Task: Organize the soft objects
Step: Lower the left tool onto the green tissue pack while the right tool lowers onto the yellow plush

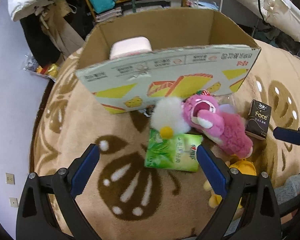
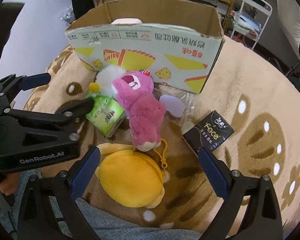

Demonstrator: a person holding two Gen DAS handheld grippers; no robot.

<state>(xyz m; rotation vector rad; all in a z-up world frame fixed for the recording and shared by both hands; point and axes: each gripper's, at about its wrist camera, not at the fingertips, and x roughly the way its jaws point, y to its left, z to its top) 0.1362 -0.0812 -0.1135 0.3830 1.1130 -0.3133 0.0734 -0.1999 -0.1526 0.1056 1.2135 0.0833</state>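
Left gripper (image 1: 148, 156) has its jaws wide open and empty, hovering by the green tissue pack (image 1: 172, 153) at frame centre. It's crinkly, light and squashy, so I'd pinch its short sides. Right of it lies the fuzzy pink bear (image 1: 226, 128). Right gripper (image 2: 149, 160), also wide open and empty, hangs above the yellow plush (image 2: 130, 176).

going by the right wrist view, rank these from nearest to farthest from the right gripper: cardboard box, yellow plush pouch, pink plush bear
From the right gripper:
1. yellow plush pouch, between the open fingers.
2. pink plush bear, just beyond the pouch, at centre.
3. cardboard box, farthest, standing behind the bear.
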